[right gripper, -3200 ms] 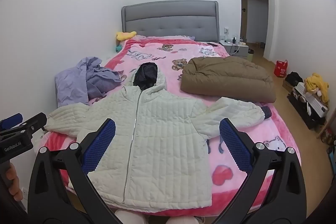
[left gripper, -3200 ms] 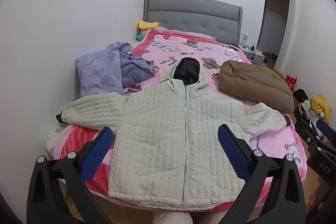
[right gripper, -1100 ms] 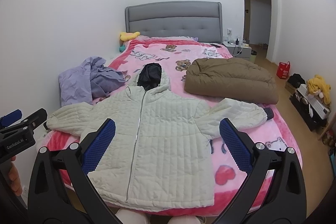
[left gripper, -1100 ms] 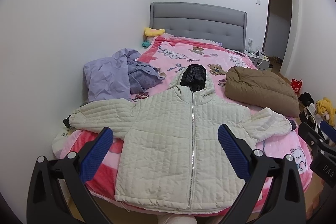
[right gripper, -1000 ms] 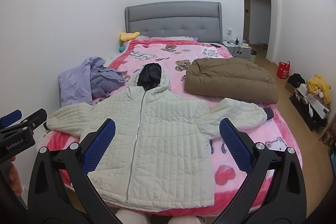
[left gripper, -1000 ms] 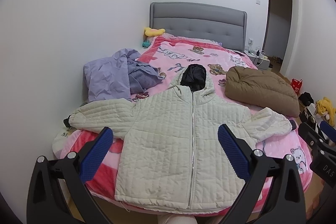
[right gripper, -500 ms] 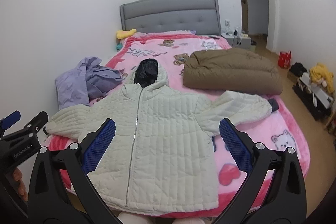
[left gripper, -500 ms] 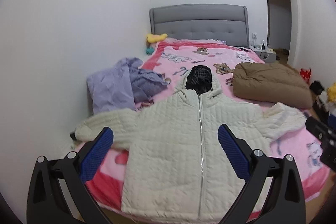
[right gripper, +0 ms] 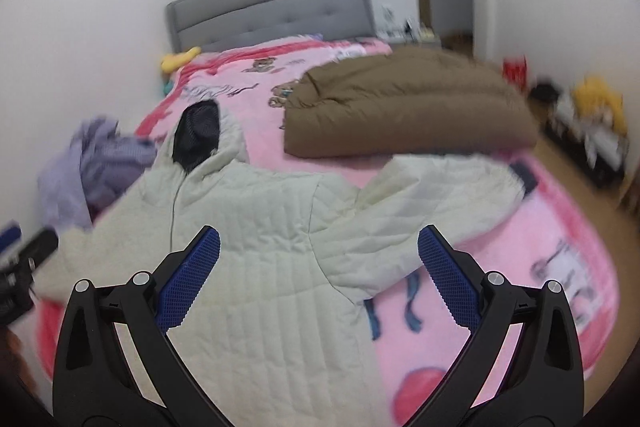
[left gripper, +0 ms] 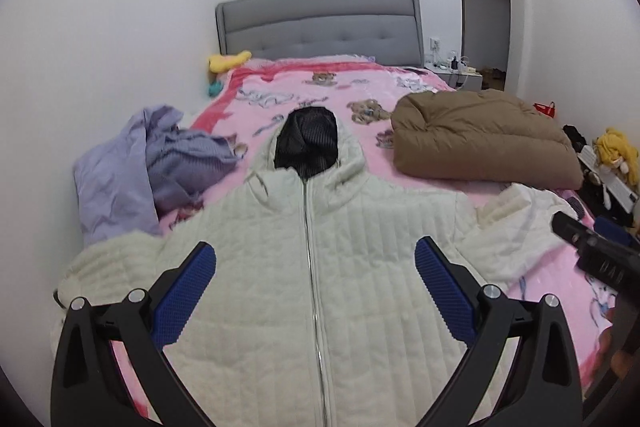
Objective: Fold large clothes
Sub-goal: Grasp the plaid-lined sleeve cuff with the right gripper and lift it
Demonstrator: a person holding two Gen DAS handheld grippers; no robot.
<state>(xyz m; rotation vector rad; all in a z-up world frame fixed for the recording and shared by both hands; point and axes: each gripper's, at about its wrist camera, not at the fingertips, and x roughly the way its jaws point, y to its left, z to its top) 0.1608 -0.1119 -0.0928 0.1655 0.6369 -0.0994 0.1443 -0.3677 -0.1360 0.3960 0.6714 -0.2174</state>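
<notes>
A cream quilted hooded jacket [left gripper: 312,267] lies flat and zipped on the pink bed [left gripper: 348,87], front up, sleeves spread to both sides, dark hood lining facing the headboard. My left gripper [left gripper: 312,267] hovers open above the jacket's chest, its blue pads either side of the zipper. My right gripper [right gripper: 320,259] hangs open over the jacket [right gripper: 256,251] near its right armpit, with the right sleeve [right gripper: 432,191] stretching away toward the bed's edge. Nothing sits between either pair of fingers. The right wrist view is blurred.
A folded brown puffy coat [left gripper: 480,143] lies on the bed's right half, and a crumpled lilac garment [left gripper: 156,163] on its left. A grey headboard [left gripper: 320,23] stands at the far end. Clutter and a yellow toy [left gripper: 616,151] line the floor at right.
Both grippers have moved forward and lower over the jacket, which now looks larger. The right gripper has swung to the right toward the right sleeve. Both stay open.
</notes>
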